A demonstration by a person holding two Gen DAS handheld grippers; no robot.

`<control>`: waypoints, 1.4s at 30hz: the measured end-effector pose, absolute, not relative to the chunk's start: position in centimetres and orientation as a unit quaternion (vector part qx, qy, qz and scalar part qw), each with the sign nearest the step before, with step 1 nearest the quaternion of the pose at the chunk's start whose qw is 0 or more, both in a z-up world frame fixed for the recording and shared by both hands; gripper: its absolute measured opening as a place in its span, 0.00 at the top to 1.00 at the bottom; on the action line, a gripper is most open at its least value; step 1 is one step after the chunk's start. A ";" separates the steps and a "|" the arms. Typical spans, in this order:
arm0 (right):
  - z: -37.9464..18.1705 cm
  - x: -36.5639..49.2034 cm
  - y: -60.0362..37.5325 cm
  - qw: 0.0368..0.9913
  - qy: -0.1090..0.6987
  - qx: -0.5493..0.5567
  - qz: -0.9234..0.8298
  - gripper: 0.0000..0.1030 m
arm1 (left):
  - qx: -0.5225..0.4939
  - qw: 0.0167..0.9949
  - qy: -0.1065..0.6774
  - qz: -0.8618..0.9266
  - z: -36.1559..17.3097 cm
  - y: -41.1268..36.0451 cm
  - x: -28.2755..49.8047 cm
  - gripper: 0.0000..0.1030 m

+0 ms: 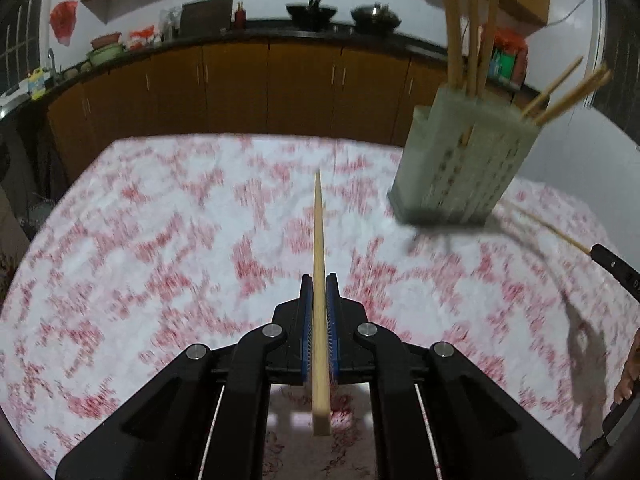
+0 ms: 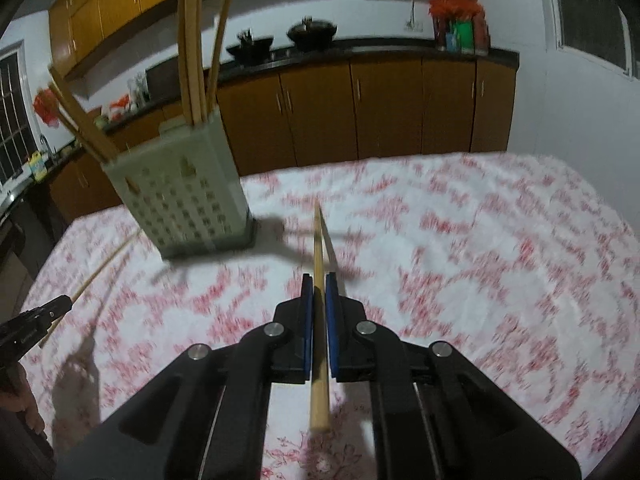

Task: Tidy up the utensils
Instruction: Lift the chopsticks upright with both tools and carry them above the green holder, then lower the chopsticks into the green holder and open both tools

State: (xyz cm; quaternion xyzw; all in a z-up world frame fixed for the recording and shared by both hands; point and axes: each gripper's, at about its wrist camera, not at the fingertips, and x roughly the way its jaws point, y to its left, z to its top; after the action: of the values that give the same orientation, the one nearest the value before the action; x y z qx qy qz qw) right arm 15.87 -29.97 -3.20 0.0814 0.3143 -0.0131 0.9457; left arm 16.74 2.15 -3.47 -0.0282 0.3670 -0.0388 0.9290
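While both are clamped, my left gripper (image 1: 319,280) pinches one chopstick (image 1: 319,240) and my right gripper (image 2: 319,280) another chopstick (image 2: 318,240). Holder (image 2: 184,200) stands far on the tablecloth (image 2: 480,240).

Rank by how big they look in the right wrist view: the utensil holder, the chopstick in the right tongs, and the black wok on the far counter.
1. Utensil holder, largest as it looks.
2. Chopstick clamped in the right tongs: as long but far thinner, and enlarged by nearness to the camera.
3. Black wok, smallest here, though it sits far away.
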 end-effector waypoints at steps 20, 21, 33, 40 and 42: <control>6.3 14.2 -30.0 0.973 0.206 0.103 0.027 0.92 | -0.065 0.962 0.255 -0.077 6.7 2.8 15.6 0.93; 6.8 14.0 -30.0 0.973 0.201 0.106 0.033 0.92 | -0.065 0.963 0.250 -0.080 7.0 2.6 15.4 0.93; 13.0 13.3 -28.5 0.983 0.123 0.108 0.077 0.92 | -0.079 0.974 0.177 -0.116 12.5 -0.3 15.1 0.93; 14.7 14.0 -28.1 0.985 0.094 0.114 0.089 0.92 | -0.095 0.980 0.114 -0.130 16.0 -1.9 15.4 0.93; 15.1 14.4 -27.9 0.986 0.085 0.111 0.088 0.92 | -0.091 0.984 0.093 -0.125 16.7 -2.5 15.7 0.93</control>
State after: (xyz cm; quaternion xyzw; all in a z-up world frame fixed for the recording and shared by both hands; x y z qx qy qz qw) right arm 14.36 -27.93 15.09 0.1106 0.0853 0.0881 0.9863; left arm 15.68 -2.50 16.72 -0.0914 0.0932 -0.1252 0.9835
